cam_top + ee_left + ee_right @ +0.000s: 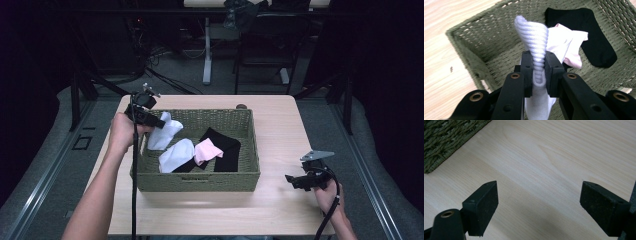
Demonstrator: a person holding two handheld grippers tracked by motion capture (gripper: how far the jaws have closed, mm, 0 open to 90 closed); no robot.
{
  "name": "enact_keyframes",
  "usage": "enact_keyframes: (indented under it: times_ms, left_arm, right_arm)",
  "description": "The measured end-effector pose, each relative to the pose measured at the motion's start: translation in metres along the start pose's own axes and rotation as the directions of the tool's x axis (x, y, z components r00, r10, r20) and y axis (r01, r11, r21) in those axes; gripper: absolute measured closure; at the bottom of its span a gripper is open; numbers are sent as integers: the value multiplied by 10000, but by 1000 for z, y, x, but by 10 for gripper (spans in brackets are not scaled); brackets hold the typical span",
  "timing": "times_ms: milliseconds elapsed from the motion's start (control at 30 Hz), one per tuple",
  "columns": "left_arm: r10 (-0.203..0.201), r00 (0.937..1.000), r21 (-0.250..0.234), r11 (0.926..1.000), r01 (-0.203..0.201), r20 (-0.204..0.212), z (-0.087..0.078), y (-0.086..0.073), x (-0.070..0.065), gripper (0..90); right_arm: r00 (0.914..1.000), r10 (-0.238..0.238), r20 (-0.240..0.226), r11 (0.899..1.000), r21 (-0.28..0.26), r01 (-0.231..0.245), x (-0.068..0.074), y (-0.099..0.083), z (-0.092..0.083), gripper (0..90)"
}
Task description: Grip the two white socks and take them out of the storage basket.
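White sock (535, 37) pinched in left gripper (539, 72); right gripper (539, 207) spread wide, empty

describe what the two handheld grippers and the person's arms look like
Both grippers, left gripper and right gripper, are matte black with flat rectangular pads and brass-coloured rivets. The right carries a grey three-cornered plate. Each trails a black cable. Forearms are bare, no sleeves.

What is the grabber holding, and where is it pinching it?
The left gripper pinches a white sock at its ribbed cuff end. The right gripper holds nothing.
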State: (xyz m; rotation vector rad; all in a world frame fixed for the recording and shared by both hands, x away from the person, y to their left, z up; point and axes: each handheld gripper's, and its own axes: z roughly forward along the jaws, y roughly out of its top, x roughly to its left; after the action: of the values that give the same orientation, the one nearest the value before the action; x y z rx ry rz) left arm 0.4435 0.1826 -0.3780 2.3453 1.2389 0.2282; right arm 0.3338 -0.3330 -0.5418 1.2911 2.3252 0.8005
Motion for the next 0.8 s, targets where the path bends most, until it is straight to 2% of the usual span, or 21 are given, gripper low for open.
enact_keyframes:
  times_ms: [400,800]
  left_arm:
    - [-311,9991,-222,9993,304,-281,-24,-7,14,795]
    - [-762,9955,-398,9965,740,-569,-43,-23,33,794]
  right_arm:
    - [10000,-7,1,10000,10,7,0,0,1,147]
    - [10000,2,20,10000,40,-2,1,0,1,147]
